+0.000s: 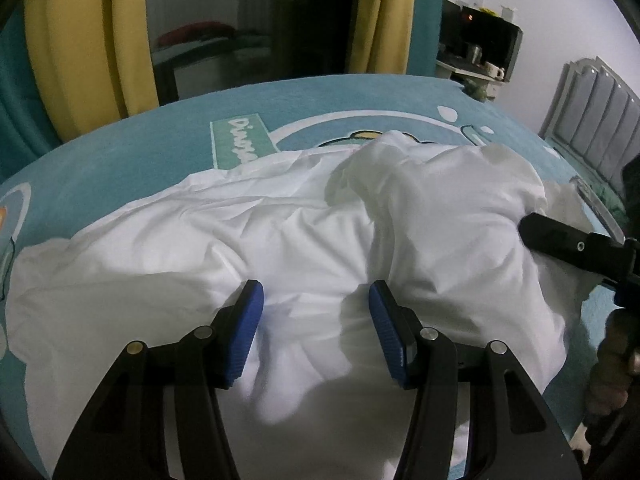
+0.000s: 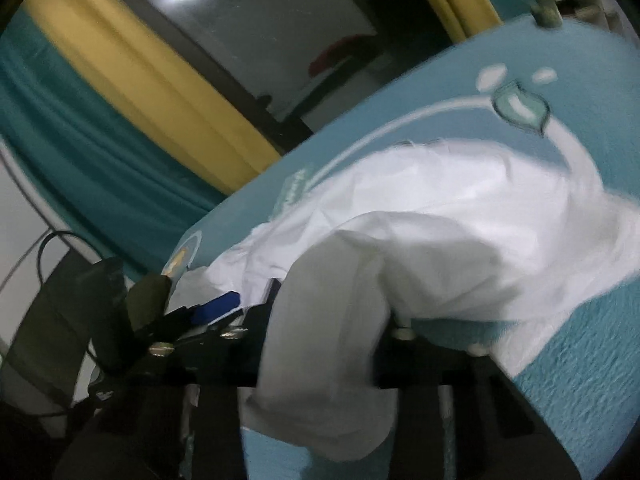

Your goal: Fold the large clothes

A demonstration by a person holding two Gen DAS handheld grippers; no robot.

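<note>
A large white garment [image 1: 304,224] lies crumpled across a teal patterned bed cover [image 1: 132,152]. My left gripper [image 1: 316,304] is open, its blue-padded fingers [image 1: 248,320] just above the garment's near part, empty. My right gripper shows at the right edge of the left wrist view [image 1: 532,228], its tip against the garment's right side. In the right wrist view, white cloth [image 2: 420,240] drapes over my right gripper [image 2: 332,292] and hides its fingertips. The left gripper shows there at lower left [image 2: 216,304].
Yellow and teal curtains [image 1: 76,48] hang behind the bed beside a dark window [image 1: 224,20]. A shelf with cups [image 1: 480,52] stands at the back right. A grey padded headboard [image 1: 596,108] is on the right.
</note>
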